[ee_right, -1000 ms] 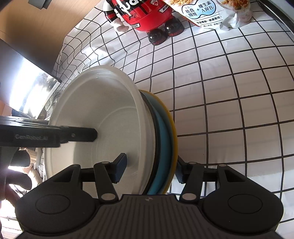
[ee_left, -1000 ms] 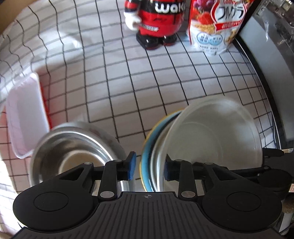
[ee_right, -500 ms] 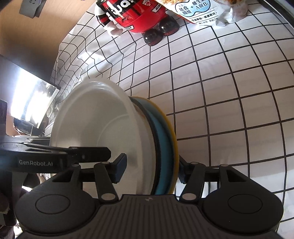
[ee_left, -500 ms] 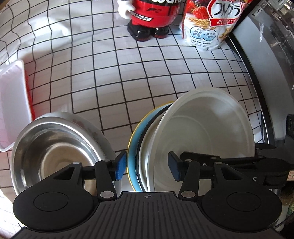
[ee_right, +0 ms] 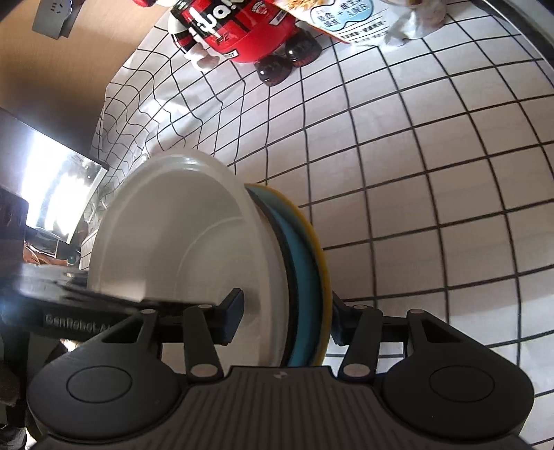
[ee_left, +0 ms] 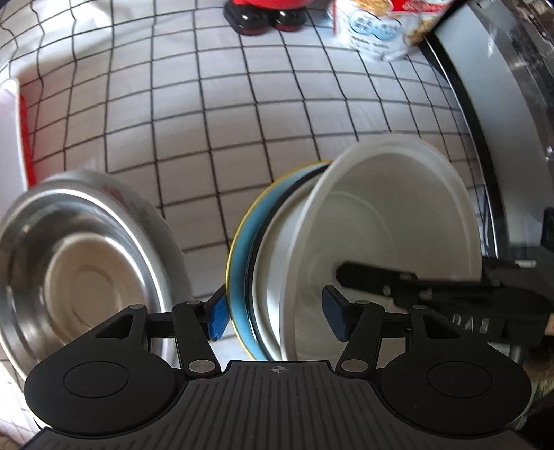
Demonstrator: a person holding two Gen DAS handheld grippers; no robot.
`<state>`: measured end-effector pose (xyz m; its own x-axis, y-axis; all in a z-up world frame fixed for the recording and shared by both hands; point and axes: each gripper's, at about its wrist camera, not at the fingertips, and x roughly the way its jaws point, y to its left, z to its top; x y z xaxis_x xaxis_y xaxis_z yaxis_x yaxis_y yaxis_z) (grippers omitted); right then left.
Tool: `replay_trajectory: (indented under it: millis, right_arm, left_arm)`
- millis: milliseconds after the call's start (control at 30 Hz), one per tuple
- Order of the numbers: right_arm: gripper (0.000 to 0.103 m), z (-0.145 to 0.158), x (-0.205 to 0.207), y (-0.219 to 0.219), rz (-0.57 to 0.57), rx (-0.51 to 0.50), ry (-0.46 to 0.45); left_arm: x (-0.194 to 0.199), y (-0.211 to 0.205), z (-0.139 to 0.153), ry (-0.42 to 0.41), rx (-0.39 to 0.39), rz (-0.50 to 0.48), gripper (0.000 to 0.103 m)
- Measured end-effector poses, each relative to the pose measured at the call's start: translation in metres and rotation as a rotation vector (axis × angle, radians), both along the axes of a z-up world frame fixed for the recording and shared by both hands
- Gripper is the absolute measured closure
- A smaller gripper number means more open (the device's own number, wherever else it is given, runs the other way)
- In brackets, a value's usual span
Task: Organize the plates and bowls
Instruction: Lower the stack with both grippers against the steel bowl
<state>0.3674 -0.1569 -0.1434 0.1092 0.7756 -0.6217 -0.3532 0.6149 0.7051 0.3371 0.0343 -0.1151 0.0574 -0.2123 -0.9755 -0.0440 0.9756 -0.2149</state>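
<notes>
The stack of dishes (ee_left: 346,249) stands on edge above the gridded worktop (ee_left: 242,121), held between both tools; it comprises a white bowl (ee_left: 398,214) nested against a blue plate (ee_left: 242,249) with a yellow rim. Left hand-held gripper (ee_left: 277,311): fingers spread either side of the stack, left pad (ee_left: 218,313) just beside the plate; whether it presses cannot be told. Right hand-held gripper (ee_right: 284,316): pinching the stack, one pad (ee_right: 233,311) inside the bowl, the other behind the plate. A steel bowl (ee_left: 79,263) lies to the left; a red figurine (ee_right: 242,31) and a cereal bag (ee_left: 377,31) stand at the far edge.
</notes>
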Motion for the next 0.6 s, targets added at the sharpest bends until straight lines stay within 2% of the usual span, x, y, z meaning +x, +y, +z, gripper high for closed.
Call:
replay_trajectory:
  millis: [267,433,600]
  right_arm:
    - [0.049,-0.008,-0.001,0.000,-0.002,0.033,0.049]
    - [0.049,-0.011,-0.002,-0.002,-0.007,0.058,0.058]
    - [0.046,-0.012,-0.001,0.000,-0.022,0.064,0.085]
  left_arm:
    - [0.000,-0.003,0.002,-0.035,0.039,0.009,0.043]
    - [0.000,-0.007,0.001,-0.044,0.061,-0.022,0.044]
    - [0.003,-0.010,0.001,-0.049,0.103,-0.017,0.048]
